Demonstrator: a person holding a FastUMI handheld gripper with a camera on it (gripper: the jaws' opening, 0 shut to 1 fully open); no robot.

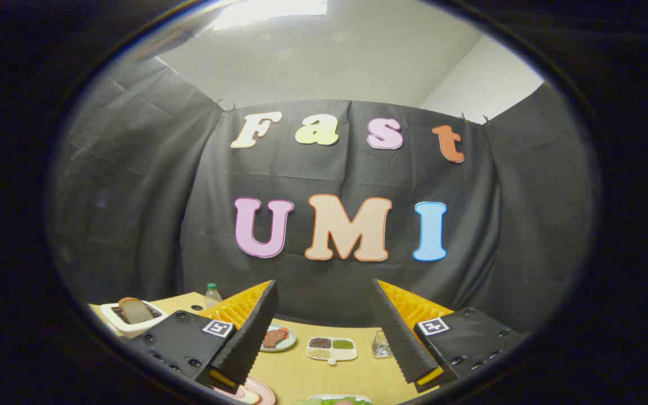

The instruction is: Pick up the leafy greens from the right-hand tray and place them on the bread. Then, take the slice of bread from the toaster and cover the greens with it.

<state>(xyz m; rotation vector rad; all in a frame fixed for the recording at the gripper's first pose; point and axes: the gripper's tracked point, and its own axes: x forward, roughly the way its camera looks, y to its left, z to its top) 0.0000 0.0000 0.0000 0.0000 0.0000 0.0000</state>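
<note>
Presently the gripper [324, 315] hangs above the table [358, 377], fingers spread wide, holding nothing. Leafy greens [332, 401] lie on a tray just below the fingers. Bread slice [134, 310] stands in the white toaster [111, 319], beyond the left finger.

The leafy greens [332, 401] and a pink plate [256, 392] are cut off below the fingers.

Camera rides the hand-held gripper [324, 332], facing forward above the table [301, 371].
</note>
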